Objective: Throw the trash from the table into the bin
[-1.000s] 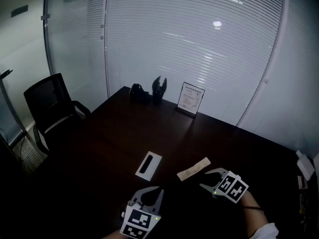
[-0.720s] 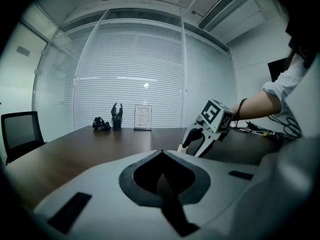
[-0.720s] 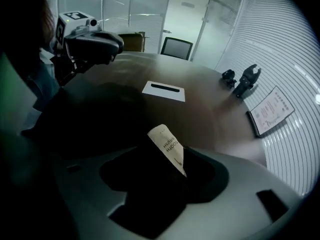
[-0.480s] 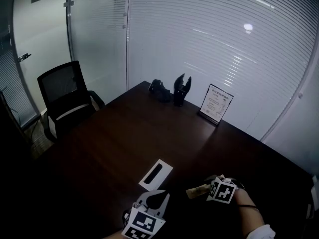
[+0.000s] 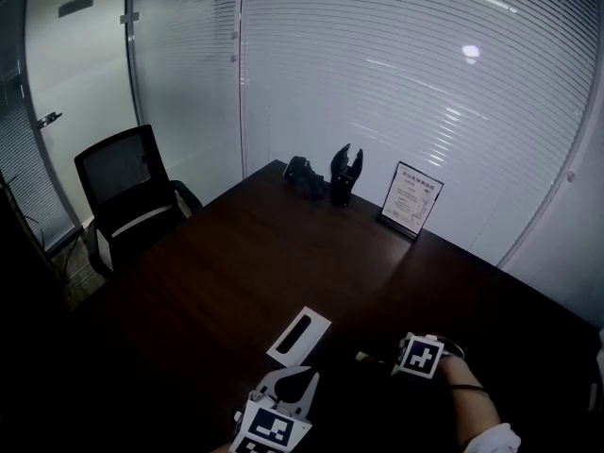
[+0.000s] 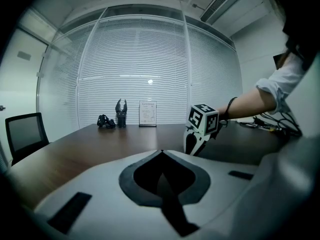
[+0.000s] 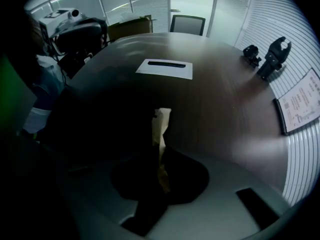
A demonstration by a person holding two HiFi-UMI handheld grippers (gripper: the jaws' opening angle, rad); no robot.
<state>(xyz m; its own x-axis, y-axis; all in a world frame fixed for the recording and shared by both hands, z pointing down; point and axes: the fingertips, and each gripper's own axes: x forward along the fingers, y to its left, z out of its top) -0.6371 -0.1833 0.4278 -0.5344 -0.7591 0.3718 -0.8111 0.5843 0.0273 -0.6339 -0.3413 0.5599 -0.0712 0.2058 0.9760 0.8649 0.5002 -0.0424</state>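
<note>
A beige paper strip (image 7: 161, 124) lies on the dark table (image 5: 245, 272), and only its end (image 5: 362, 356) shows in the head view. My right gripper (image 5: 387, 361) points steeply down over it. Its jaws are closing, and the strip is pinched between them in the right gripper view. The left gripper view shows this gripper (image 6: 192, 152) standing on the tabletop. A white flat packet (image 5: 300, 335) with a black bar lies just left of the strip. Near the front edge my left gripper (image 5: 304, 374) rests shut and holds nothing, just short of the packet.
A framed notice (image 5: 411, 199) and two black objects (image 5: 344, 175) stand at the table's far edge by the blinds. A black office chair (image 5: 123, 196) is at the left. A cardboard box (image 7: 130, 26) and a second chair (image 7: 187, 24) lie beyond the table.
My right gripper has tipped downward and dropped onto the paper strip, hiding most of it. The left gripper has come slightly forward and lower. The head view has shifted.
</note>
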